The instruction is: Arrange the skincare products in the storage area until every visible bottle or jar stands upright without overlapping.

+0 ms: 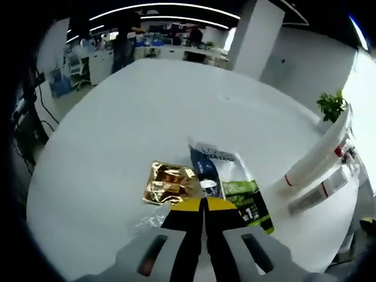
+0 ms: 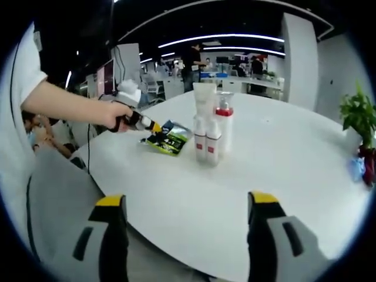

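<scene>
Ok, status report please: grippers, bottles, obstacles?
Left hand-held gripper shut, over sachets. Right hand-held gripper open, empty. Bottles upright, clustered on table. No obstacles.

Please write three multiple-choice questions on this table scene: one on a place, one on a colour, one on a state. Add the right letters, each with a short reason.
1. In the left gripper view, where does the gold packet lie?
A. to the left of the blue-and-green sachet
B. on top of the white bottles
C. under the plant

2. What colour are the tips of the right tongs?
A. red
B. yellow
C. blue

3. How do the right tongs stand?
A. shut on a bottle
B. shut on nothing
C. wide open

Answers:
1 A: the packet lies flat beside the sachet's left edge.
2 B: both tips are yellow.
3 C: a wide gap separates the two jaws, with nothing held between them.
</scene>
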Demonstrator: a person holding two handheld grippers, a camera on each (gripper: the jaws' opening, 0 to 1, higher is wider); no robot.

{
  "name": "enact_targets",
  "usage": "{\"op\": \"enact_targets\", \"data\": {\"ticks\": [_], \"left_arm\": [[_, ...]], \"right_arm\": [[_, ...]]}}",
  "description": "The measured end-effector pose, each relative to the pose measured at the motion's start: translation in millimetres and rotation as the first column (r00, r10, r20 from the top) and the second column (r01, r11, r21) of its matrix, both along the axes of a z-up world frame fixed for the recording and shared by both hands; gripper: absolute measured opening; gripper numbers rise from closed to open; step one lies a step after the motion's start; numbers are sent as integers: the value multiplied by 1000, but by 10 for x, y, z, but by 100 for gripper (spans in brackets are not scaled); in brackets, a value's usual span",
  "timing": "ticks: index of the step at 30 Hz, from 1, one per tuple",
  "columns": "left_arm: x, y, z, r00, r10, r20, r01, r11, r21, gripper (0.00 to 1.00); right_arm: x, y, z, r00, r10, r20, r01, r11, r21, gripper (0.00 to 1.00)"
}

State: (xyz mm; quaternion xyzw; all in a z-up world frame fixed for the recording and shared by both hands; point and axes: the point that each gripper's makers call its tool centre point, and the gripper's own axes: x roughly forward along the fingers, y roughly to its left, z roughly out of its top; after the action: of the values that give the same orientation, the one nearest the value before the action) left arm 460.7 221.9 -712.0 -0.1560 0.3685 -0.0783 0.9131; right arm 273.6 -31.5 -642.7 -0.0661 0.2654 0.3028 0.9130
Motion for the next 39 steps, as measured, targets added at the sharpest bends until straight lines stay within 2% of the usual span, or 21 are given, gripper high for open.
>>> {"op": "enact_targets", "data": {"ticks": [4,6,8,12,15,20,24,26,30,39], "left_arm": [[-121,-3,113,1000,20,15,-18,995,-103,0],[-179,-20,164,999,39,14,-36,984,-174,0],[-233,-24,209,998,53,14,-49,975,-216,0],[-348,-65,323,996,82,19,-72,946,-315,0],[-427,-113,413,994,104,20,-88,916,-392,0],[-564,-143,484,993,113,26,-92,900,-426,0],[-629,-192,585,989,148,19,-118,849,-515,0],[-668,-216,632,989,148,25,-111,839,-533,0],[-739,-290,743,991,127,48,-80,830,-552,0],[-975,-511,1058,993,58,106,20,786,-618,0]], "right_arm": [[-14,25,-1,1000,16,0,-16,1000,1,84],[-24,40,-3,1000,27,0,-27,1000,-1,84],[-33,52,-7,999,36,-1,-36,999,-3,84],[-51,81,-11,998,55,0,-55,998,-10,83],[-68,103,-20,997,71,-4,-71,997,-13,82],[-97,146,-29,995,99,-5,-99,995,-23,82],[-116,168,-28,993,115,-4,-115,993,-25,81],[-127,177,-28,992,123,-5,-123,992,-22,81],[-162,223,-29,988,155,-11,-155,988,-15,82],[-307,373,-54,965,257,-60,-256,967,19,81]]}}
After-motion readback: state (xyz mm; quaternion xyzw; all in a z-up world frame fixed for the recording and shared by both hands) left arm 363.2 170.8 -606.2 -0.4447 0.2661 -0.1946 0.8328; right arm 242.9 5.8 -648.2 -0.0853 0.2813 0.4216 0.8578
